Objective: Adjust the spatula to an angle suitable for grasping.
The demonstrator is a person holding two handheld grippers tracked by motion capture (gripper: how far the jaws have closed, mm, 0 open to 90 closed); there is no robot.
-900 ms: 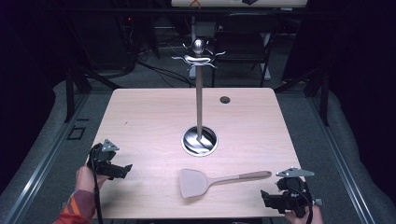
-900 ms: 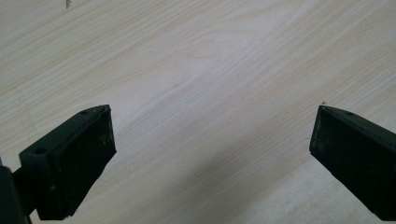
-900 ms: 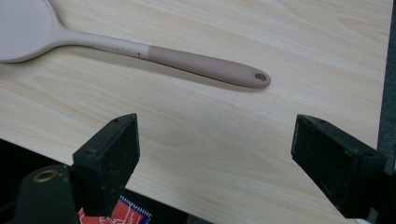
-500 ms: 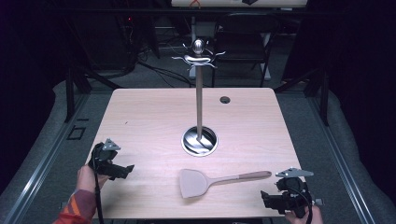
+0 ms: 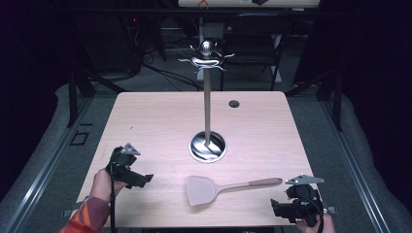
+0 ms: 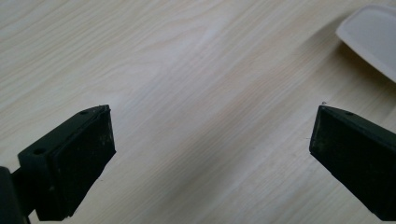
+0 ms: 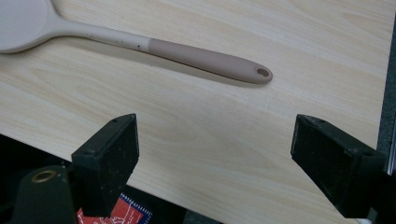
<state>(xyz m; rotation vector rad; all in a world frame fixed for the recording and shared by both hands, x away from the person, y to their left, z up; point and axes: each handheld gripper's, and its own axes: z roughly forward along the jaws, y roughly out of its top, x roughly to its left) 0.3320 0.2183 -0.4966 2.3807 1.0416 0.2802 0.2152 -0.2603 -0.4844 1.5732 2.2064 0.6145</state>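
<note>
A beige spatula (image 5: pixel 228 187) lies flat near the table's front edge, blade to the left and handle to the right. My left gripper (image 5: pixel 144 179) hovers low over the wood to the left of the blade, jaws wide open with nothing between them. In the left gripper view (image 6: pixel 212 140) a corner of the blade (image 6: pixel 371 39) shows at the top right. My right gripper (image 5: pixel 276 208) sits at the front right corner, open and empty. In the right gripper view (image 7: pixel 215 149) the spatula handle (image 7: pixel 205 57) lies across the wood ahead of the jaws.
A metal utensil stand (image 5: pixel 207 97) with hooks at its top rises from a round shiny base (image 5: pixel 207 146) in the middle of the wooden table (image 5: pixel 160 121). A small dark hole (image 5: pixel 234 103) marks the table's far side. Dark floor surrounds the table.
My left gripper has shifted a little to the right, nearer the spatula's blade. The right gripper and the spatula have stayed put.
</note>
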